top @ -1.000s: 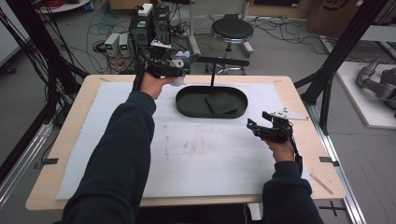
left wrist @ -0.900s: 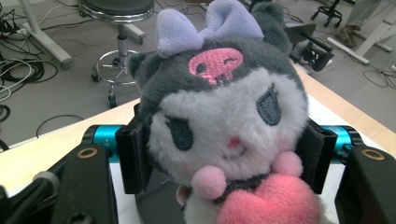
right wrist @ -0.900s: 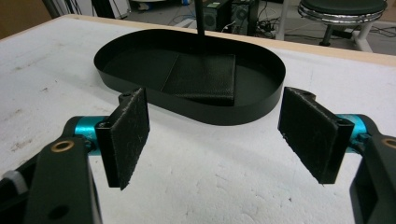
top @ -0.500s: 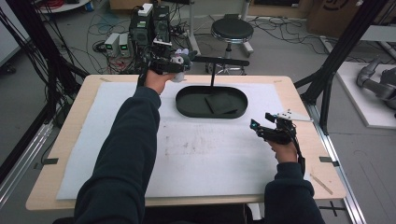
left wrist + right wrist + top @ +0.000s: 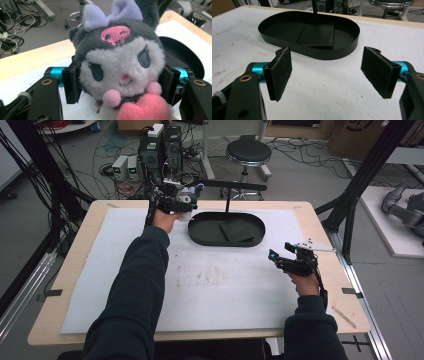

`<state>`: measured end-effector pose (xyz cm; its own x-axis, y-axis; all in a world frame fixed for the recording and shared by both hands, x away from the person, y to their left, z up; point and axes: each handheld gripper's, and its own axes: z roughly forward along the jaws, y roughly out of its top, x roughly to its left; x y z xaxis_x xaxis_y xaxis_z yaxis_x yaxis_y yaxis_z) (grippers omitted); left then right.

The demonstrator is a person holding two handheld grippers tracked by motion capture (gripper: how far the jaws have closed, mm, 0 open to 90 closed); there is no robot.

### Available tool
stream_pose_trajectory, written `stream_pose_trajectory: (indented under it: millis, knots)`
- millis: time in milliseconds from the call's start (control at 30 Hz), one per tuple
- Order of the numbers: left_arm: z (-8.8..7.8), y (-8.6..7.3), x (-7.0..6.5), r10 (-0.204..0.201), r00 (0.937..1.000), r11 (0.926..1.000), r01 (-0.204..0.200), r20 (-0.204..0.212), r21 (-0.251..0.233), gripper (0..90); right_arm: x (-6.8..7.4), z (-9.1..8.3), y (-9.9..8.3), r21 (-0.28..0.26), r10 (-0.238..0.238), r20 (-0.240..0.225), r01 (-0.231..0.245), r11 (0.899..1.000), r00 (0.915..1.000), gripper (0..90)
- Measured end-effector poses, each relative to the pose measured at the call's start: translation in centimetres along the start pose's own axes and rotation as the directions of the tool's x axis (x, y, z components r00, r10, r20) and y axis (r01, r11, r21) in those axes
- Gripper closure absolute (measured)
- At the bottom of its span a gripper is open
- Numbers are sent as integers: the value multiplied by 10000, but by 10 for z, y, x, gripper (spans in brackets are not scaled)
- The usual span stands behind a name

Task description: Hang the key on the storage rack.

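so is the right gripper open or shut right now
Open: in the right gripper view the right gripper has its jaws wide apart with bare white mat between.

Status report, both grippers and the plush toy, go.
Left gripper shut on plush toy, near black tray. Right gripper open, empty. Nothing in the way.

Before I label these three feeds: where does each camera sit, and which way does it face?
High view: above the person's side, looking down the table; both sleeved forearms.
Left gripper view: rides the left gripper, facing the grey plush doll with lilac bow.
Right gripper view: rides the right gripper, facing the black oval tray.
Shared: that tray.
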<state>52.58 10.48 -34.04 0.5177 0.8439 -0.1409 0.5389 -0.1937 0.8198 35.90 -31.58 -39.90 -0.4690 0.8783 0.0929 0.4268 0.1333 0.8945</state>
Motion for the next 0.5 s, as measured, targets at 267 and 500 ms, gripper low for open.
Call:
stream_pose_trajectory:
  millis: [267,500]
  knots:
    - [15,-16,-11,743,9955,9970,-728,-591,265,320,-1,0,0,24,29,11,-29,10000,10000,252]
    - [13,-30,-12,773,9946,9948,-723,-691,721,267,0,0,0,42,-52,55,52,10000,10000,253]
